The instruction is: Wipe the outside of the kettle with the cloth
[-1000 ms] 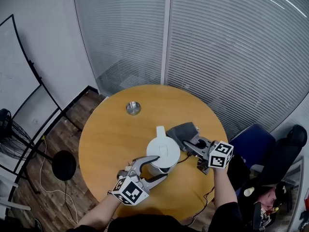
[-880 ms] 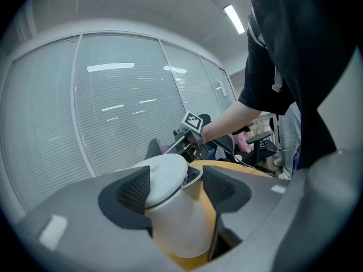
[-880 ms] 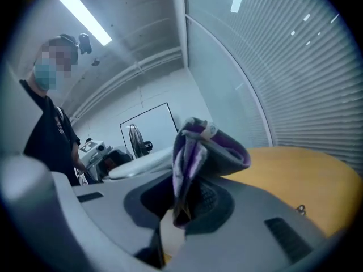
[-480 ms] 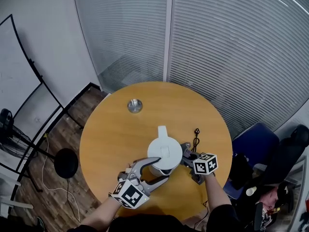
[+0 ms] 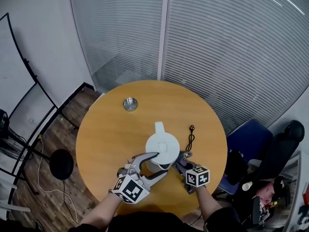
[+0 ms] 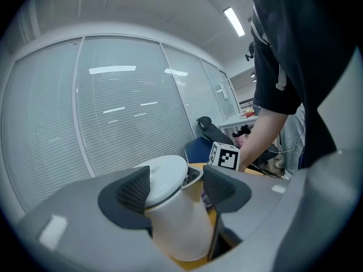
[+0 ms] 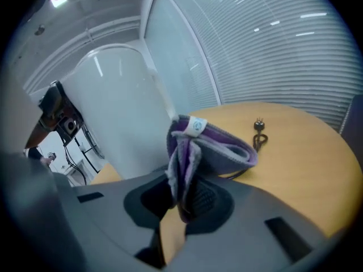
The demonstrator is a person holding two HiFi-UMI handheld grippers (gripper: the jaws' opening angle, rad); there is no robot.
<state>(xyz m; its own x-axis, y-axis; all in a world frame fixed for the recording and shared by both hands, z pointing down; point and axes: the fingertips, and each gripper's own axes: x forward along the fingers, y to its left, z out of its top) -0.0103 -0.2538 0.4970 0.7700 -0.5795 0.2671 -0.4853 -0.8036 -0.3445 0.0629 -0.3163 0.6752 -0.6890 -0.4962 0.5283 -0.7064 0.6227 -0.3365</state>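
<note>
A white kettle (image 5: 162, 145) stands on the round wooden table (image 5: 111, 134), its spout pointing away from me. My left gripper (image 5: 160, 164) reaches in from the near left. In the left gripper view (image 6: 177, 188) the kettle (image 6: 170, 208) fills the gap between its two pads, so it seems shut on it. My right gripper (image 5: 179, 159) is at the kettle's near right, shut on a folded purple-grey cloth (image 7: 207, 146). The cloth lies right beside the white kettle wall (image 7: 119, 112); I cannot see whether they touch. The right gripper (image 7: 181, 197) pinches the cloth's lower fold.
The kettle's black cord and plug (image 5: 190, 137) lie on the table to its right, the plug (image 7: 259, 124) beyond the cloth. A round metal cap (image 5: 130, 104) sits at the table's far left. A blue chair (image 5: 248, 139) and a black chair (image 5: 285, 149) stand right; frosted glass walls rise behind.
My right gripper has carried the cloth from the kettle's right side round to its near right, closer to me, uncovering the cord. The left gripper has stayed at the kettle.
</note>
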